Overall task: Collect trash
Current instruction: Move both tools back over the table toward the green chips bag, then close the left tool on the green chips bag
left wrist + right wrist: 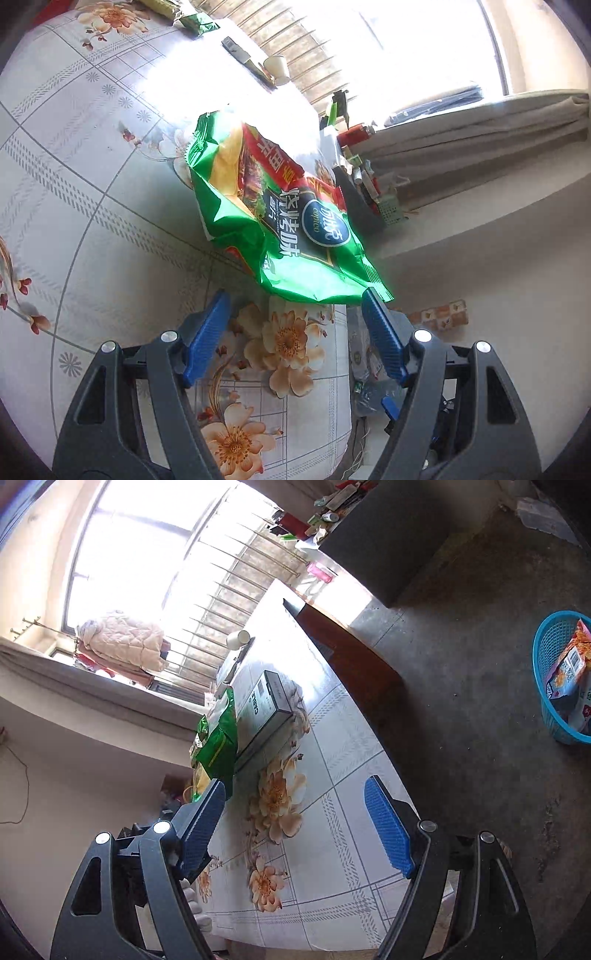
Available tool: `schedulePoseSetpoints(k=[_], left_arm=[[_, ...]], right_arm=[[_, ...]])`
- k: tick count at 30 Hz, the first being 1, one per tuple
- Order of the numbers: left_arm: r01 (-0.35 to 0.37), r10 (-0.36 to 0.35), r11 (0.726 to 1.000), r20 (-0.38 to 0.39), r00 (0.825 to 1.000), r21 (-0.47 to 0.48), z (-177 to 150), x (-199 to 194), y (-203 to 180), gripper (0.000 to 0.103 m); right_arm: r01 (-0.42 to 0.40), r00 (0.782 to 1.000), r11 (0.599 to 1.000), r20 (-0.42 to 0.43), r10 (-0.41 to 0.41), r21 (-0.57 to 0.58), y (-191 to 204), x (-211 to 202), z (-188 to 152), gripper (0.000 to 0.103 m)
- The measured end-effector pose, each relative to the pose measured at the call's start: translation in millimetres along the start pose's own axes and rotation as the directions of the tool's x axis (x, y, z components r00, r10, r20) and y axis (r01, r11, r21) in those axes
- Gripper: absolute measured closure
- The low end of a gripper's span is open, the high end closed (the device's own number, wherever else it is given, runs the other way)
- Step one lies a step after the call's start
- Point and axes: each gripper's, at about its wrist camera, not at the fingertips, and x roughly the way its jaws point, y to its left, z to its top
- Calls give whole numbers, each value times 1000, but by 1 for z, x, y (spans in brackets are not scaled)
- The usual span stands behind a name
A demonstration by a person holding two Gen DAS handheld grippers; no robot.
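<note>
L hand-held gripper [295, 306] agape, green chip bag [280, 218] just beyond, maybe touching.

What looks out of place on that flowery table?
The crumpled green snack bag lies at the table edge, one corner hanging past it. Other wrappers already sit in the blue basket on the floor, so this one looks left behind.

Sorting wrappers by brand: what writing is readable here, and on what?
"copico" and "烧烤味": green snack bag on the table.
Bag's red banner: large characters, too skewed to read.
Grey box: large letters, too blurred.
Packets in the blue basket: print too small.
</note>
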Motion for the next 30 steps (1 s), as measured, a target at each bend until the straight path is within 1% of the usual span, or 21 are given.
schedulePoseSetpoints(k=[2,4,5,6,7,8,9,10,11,14,16,19,21,23,24,25,26,28,30], left_arm=[[-33,33,999,20,999,-7,3,9,1,34],[-40,40,999,39,998,0,4,18,-2,36],[-59,59,998,50,997,7,4,22,-4,43],[-85,84,996,52,995,8,4,25,-2,54],[-94,94,996,49,994,2,5,29,0,58],[-94,95,996,42,995,-10,6,32,5,68],[-95,96,995,33,995,-18,7,34,8,74],[-97,98,995,30,995,-20,8,35,11,83],[-99,99,995,33,994,-15,8,34,12,89],[-98,98,995,45,994,12,11,23,14,94],[-86,85,996,32,996,29,12,14,16,98],[-67,69,991,-20,997,115,12,-4,17,99],[-43,62,981,-93,994,189,10,-18,18,99],[-18,67,969,-194,979,244,8,-29,26,99],[-15,82,963,-241,967,269,7,-34,31,99],[-16,109,952,-287,952,306,5,-38,36,99],[-24,140,939,-316,938,344,4,-43,40,99],[-46,180,923,-324,929,382,6,-54,50,99],[-46,194,922,-353,915,385,9,-60,60,98]], right_arm=[[11,1000,1000,-16,-11,-9,10,13,-3,27],[33,999,999,-27,-34,-26,17,22,-5,27],[45,998,998,-30,-46,-37,19,25,-5,27],[56,998,997,-33,-58,-47,22,27,-5,27],[66,997,996,-34,-68,-56,24,28,-6,27],[75,996,995,-35,-77,-63,25,29,-6,27],[83,996,994,-35,-85,-69,26,28,-5,27],[91,995,993,-33,-93,-74,28,28,-6,27],[98,994,992,-31,-101,-79,29,27,-7,27],[115,993,990,-28,-118,-87,32,29,-7,27],[127,991,988,-30,-130,-90,32,29,-8,27],[138,989,986,-34,-142,-88,31,29,-10,27],[148,988,985,-35,-151,-92,31,27,-11,27],[159,986,981,-31,-164,-111,33,25,-12,27],[168,984,978,-30,-173,-121,34,24,-13,27],[173,983,975,-32,-179,-138,37,24,-13,27],[177,982,972,-35,-185,-157,40,24,-13,27],[191,978,961,-42,-203,-201,49,29,-12,27],[200,973,942,-55,-222,-268,64,39,-10,27]])
